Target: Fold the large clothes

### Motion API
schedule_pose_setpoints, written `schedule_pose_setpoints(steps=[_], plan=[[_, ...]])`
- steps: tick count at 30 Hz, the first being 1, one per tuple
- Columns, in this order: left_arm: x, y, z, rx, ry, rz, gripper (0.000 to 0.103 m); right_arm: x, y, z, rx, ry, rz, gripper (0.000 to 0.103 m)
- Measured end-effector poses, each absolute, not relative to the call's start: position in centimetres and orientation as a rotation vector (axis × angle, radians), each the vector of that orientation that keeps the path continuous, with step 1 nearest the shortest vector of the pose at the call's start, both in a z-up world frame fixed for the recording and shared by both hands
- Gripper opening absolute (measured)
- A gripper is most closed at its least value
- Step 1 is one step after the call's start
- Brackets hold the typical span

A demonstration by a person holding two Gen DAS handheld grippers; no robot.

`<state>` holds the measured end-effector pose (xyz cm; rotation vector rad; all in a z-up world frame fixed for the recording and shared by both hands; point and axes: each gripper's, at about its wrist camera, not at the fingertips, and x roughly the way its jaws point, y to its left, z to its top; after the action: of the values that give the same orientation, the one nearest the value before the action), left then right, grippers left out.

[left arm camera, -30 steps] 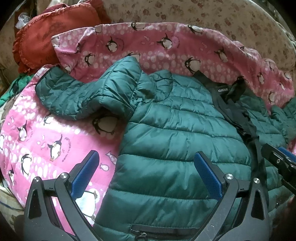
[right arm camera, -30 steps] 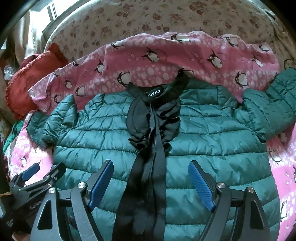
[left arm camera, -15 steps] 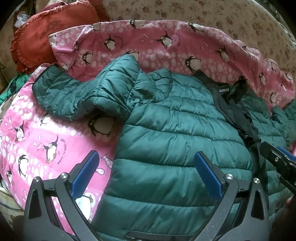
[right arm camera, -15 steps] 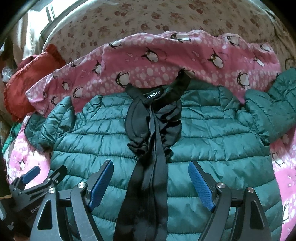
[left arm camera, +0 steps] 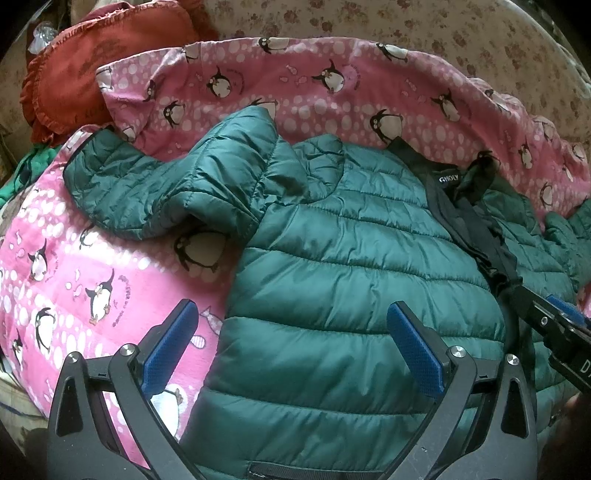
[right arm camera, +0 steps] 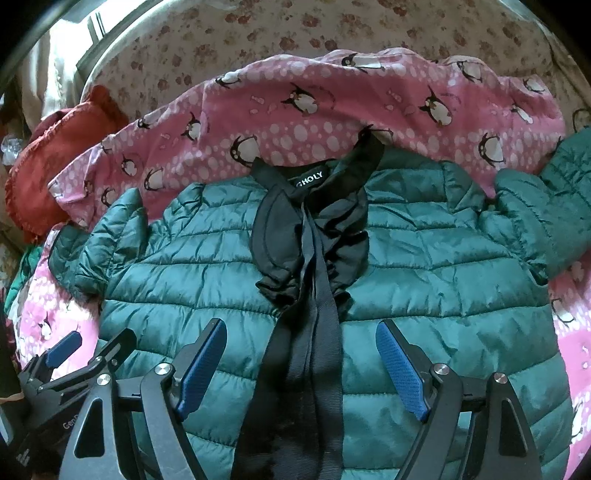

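Since a second ago both cameras have crept forward a little over the green puffer jacket (right arm camera: 424,266), so its hem has slid toward the near edge of each view and the pocket zip is almost out of sight, while the jacket itself lies as it did. It is spread front-up on the pink penguin blanket (left arm camera: 92,266), collar at the far side with its black lining and placket strip (right arm camera: 306,314) running toward the near edge down the middle. The left sleeve (left arm camera: 159,192) is bent and bunched out to the left on the blanket; the other sleeve trails off to the right. The left gripper (left arm camera: 291,347) hovers over the jacket's left side edge, jaws wide and empty; the right gripper (right arm camera: 301,365) straddles the placket, also wide and empty. No fold has been started, by my reading, and the likely first move is bringing the left sleeve across the chest. To do it well, pinch the sleeve near the cuff rather than mid-arm (slick padded fabric slips and springs back), carry it flat, and hold the body down with the other gripper. A red ruffled cushion (left arm camera: 99,59) sits far left on the floral bedding (right arm camera: 369,33).
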<state>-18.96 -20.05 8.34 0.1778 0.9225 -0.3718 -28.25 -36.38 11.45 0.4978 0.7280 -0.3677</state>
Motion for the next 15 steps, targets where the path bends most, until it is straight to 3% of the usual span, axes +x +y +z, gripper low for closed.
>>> schedule_pose_setpoints(steps=[15], plan=[[-18.93, -20.02, 8.38, 0.176, 0.924, -0.372, 0.102, -28.56, -36.61, 11.41, 0.513, 0.727, -0.392, 0.081]])
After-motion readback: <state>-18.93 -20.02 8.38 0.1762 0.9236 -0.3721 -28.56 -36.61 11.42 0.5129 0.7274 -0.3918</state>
